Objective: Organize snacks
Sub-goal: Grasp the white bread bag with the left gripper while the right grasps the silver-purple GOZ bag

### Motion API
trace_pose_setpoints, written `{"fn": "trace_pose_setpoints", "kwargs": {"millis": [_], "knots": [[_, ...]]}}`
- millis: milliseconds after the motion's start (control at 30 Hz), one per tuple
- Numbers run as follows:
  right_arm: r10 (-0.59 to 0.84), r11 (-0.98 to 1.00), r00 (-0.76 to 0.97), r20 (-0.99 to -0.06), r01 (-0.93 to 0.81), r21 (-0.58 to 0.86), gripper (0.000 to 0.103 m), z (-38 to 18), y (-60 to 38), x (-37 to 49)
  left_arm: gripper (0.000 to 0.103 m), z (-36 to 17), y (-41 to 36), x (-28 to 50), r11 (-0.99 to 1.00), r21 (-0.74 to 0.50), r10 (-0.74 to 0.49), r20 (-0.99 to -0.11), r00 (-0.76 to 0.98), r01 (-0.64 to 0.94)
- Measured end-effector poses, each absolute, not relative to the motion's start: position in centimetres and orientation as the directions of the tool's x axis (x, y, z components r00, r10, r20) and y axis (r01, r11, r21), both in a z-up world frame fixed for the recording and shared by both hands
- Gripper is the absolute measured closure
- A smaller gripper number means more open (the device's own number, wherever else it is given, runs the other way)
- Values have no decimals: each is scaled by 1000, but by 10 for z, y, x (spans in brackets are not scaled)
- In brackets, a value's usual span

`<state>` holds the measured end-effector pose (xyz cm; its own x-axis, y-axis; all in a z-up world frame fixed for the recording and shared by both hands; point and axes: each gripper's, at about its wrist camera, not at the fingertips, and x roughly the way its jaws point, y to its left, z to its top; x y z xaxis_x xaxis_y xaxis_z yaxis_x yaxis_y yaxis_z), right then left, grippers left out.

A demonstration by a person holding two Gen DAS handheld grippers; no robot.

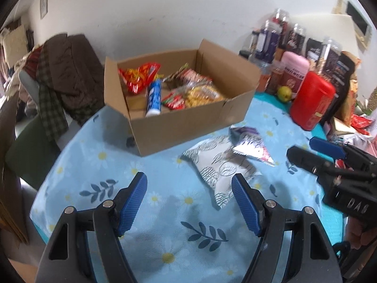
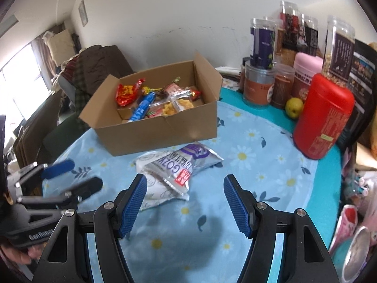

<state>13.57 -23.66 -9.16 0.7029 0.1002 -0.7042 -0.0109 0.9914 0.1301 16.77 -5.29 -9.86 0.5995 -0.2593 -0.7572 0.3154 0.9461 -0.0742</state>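
Where the left wrist camera looks down, the left tongs (image 1: pixel 188 195) stand partly open with nothing between the blue ribbed pads, above a light blue daisy-print cloth on the tabletop (image 1: pixel 99 169). Just ahead lies a white patterned snack pouch (image 1: pixel 219 167), with a silver and purple foil snack packet (image 1: pixel 249 143) resting across its far end. Beyond them sits an open brown cardboard box (image 1: pixel 188 122) holding a red crinkly bag (image 1: pixel 139 75), a blue and white tube (image 1: pixel 153 99) and clear packs of yellow snacks (image 1: pixel 198 94). The right tongs (image 1: pixel 306 151) show at the right edge, apart from the pouch.

From the right wrist camera, the right tongs (image 2: pixel 186 195) are likewise part-open and empty (pads clear of the packets). The foil packet (image 2: pixel 186 162) overlaps the white pouch (image 2: pixel 155 188), both just in front of the box (image 2: pixel 160 136). A red plastic canister (image 2: pixel 322 115) and a yellow-green fruit (image 2: pixel 294 107) stand to the right. The left tongs (image 2: pixel 73 176) sit at left, empty.
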Motion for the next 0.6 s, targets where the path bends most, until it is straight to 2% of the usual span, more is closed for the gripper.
{"fn": "trace_pose_setpoints", "kwargs": {"millis": [600], "knots": [[161,966,577,-801,72,246,35,-147,-251,228,29,-126,-62,216,960,-97,-235,-790,566,264]]}}
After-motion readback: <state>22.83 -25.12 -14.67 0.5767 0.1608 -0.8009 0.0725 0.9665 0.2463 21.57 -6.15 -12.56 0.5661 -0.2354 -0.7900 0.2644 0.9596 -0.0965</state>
